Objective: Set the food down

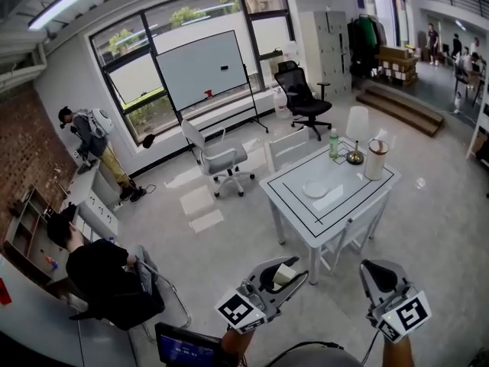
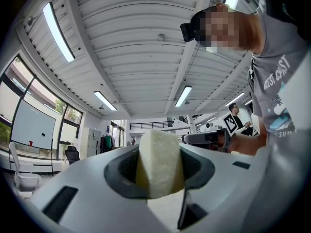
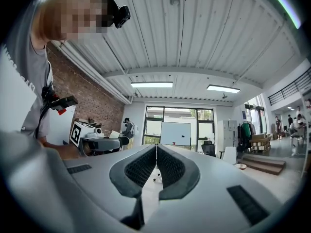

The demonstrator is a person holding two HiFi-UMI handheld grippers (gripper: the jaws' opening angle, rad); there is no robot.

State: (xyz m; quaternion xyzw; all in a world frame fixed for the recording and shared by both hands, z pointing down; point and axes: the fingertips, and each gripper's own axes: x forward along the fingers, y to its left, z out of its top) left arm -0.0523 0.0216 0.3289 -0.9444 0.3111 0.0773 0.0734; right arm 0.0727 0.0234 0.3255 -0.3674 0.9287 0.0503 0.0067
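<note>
While the left gripper (image 2: 160,174) clamps a pale cream, grainy wedge of food (image 2: 159,154), long axis upright, top rising above the jaws, the right gripper (image 3: 156,154) is closed, empty, short of the white tabletop (image 1: 359,199).

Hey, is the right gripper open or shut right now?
Shut. In the right gripper view, the right gripper has its jaws closed together along a thin seam, with nothing held between them.

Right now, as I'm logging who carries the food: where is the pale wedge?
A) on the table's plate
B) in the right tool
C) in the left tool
C: the left tool is clamped on the pale wedge, while the right tool is shut on nothing.
</note>
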